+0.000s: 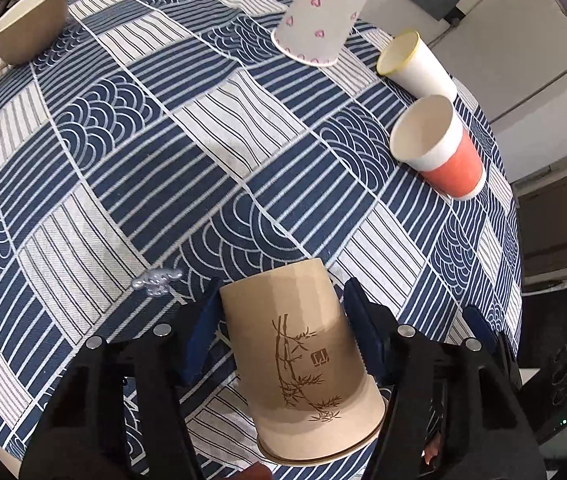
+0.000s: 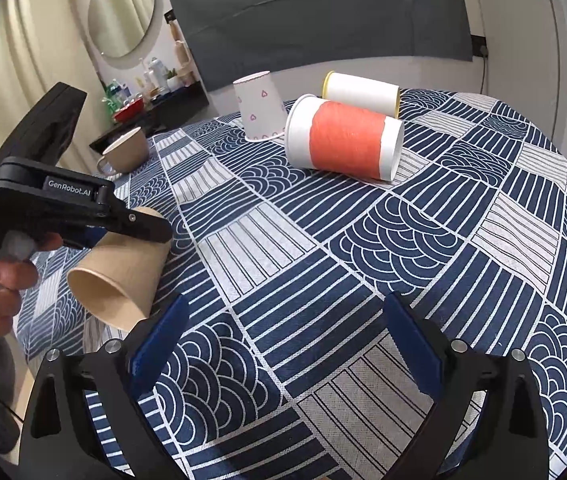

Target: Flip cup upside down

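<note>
Left wrist view: left gripper (image 1: pixel 279 332) clamping brown cup (image 1: pixel 303 364), holding it above the surface (image 1: pixel 243 128), base pointing away, mouth tilting down toward the holder; right gripper (image 2: pixel 283 344) spread, grasping nothing, idling alongside.

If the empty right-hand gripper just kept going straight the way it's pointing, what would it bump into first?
Probably the tablecloth: the right gripper is open and empty, angled down over bare patterned cloth. Farther along that line lies the orange-banded cup on its side, though depth is hard to judge in this fisheye view.
</note>
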Motion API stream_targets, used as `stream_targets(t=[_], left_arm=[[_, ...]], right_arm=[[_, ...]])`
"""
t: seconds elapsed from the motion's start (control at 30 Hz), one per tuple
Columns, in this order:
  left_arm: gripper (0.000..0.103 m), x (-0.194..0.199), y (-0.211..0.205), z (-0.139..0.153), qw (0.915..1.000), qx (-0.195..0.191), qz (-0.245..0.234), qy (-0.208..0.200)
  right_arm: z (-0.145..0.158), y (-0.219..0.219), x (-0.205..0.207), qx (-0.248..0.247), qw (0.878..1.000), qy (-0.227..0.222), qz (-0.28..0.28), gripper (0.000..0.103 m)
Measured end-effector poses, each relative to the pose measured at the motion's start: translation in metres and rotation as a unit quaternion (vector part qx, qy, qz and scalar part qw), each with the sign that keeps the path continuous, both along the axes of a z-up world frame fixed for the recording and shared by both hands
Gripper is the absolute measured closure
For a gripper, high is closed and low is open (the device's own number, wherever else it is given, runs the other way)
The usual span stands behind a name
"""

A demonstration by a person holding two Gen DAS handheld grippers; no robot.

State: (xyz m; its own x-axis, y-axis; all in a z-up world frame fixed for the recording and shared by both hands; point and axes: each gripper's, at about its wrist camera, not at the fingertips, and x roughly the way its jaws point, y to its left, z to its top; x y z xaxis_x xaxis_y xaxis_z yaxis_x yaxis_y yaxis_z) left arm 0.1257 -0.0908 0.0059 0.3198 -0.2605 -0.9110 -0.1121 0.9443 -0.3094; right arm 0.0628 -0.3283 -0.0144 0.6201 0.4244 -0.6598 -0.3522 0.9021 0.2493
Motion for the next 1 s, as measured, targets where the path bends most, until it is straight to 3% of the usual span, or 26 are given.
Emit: stream_targets(t=[0.5, 0.63, 0.77, 1.0], left_arm=[[0.044, -0.01, 0.019, 0.02, 0.9978, 0.028, 0.009, -0.06], [0.044, -0.013, 0.026, 0.033, 0.9936, 0.054, 0.018, -0.097], [0.045, -0.017, 0.034, 0.044, 0.9834, 0.104, 0.028, -0.146], [0.045, -0.024, 0.054, 0.043, 0.9555, 0.193, 0.061, -0.215]], right_arm=[[0.009, 0.01, -0.008, -0.006, 1.0, -0.013, 0.007, 0.009], [0.015, 0.021, -0.012, -0.017, 0.999, -0.023, 0.021, 0.009], [0.016, 0.034, -0.013, -0.024, 0.999, -0.026, 0.034, 0.009], [0.017, 0.055, -0.017, -0.034, 0.998, -0.031, 0.051, 0.009]])
